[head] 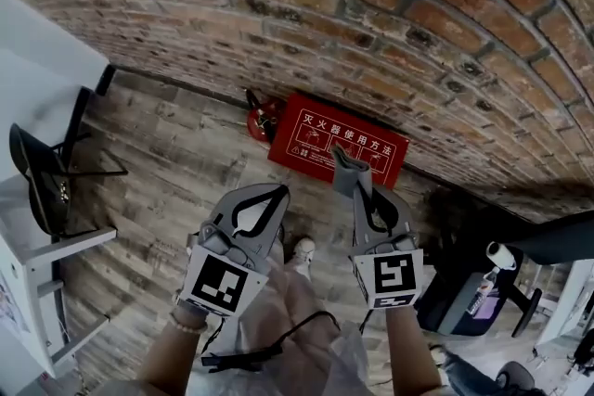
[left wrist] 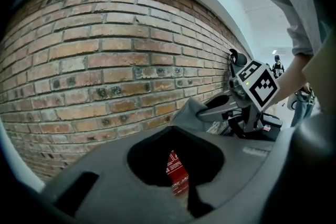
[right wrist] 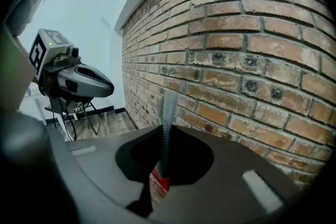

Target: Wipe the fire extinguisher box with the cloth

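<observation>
The left tool [head: 272, 192] is held shut with nothing in it. Through the hollow behind its closed tips, a strip of the red box [left wrist: 176, 171] is seen below. Just right of it, the right tool [head: 358, 192] is closed on the grey cloth [head: 347, 170], which is pinched edge-on and stands up past the tips. The box is set on the floor [head: 176, 153] against the foot of the brick wall [head: 371, 32], ahead of and below both tools. Its long axis is laid along the wall, left to right. Of the 2 tools, the right is judged the nearer, since its cloth is lined up over the box's near edge, right of centre. A forward, downward reach is called for, then strokes along the long axis.
</observation>
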A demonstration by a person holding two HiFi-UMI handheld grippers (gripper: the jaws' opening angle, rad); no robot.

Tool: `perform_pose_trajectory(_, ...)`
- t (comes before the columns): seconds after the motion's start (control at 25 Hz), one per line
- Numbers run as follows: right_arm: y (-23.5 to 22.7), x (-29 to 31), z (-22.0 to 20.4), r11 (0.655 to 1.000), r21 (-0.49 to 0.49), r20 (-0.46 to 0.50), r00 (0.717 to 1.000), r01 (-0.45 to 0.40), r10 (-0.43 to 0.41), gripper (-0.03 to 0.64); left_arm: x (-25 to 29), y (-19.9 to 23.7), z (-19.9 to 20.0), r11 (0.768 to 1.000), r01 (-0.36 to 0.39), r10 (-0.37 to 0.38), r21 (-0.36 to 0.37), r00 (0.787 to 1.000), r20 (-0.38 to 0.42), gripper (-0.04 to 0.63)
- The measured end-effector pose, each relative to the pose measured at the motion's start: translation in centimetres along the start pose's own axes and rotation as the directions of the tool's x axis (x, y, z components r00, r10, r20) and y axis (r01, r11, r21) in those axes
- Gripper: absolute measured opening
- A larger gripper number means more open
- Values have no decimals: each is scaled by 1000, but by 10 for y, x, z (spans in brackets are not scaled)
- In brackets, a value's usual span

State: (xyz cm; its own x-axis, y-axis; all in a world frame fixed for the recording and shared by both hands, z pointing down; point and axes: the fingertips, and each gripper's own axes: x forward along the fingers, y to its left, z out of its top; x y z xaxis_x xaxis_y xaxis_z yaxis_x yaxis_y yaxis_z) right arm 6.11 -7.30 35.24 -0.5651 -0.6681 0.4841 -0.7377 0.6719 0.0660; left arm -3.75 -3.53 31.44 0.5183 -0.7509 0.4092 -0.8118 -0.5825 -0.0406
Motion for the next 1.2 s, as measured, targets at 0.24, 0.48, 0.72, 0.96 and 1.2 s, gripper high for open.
perform_pose_trajectory(0.24, 11, 45, -6, 1000, -11, -13, 1000, -28, 28, 18, 11, 29, -22, 1000, -14, 14, -26, 1000, -3, -3)
perform_pose_trajectory(0.48, 18, 88, -11, 999, -4, -25, 999, -40, 40, 18, 18, 50, -42, 999, -19, 18, -29, 1000, -6, -3)
perform_pose_trajectory(0.72, 24, 132, -22, 998, 5, -40, 997, -60, 60, 18, 26, 70, -66, 998, -37, 36, -57, 999, -22, -3)
perform_pose_trajectory(0.96, 29, 172, -34, 997, 18, -65, 995, -73, 74, 18, 37, 86, -79, 995, -56, 54, -80, 998, -18, -3)
perform_pose_trajectory(1.2, 35, 204, -48, 996, 12, -93, 992, -90, 90, 18, 48, 98, -96, 992, -71, 68, -104, 997, -29, -3)
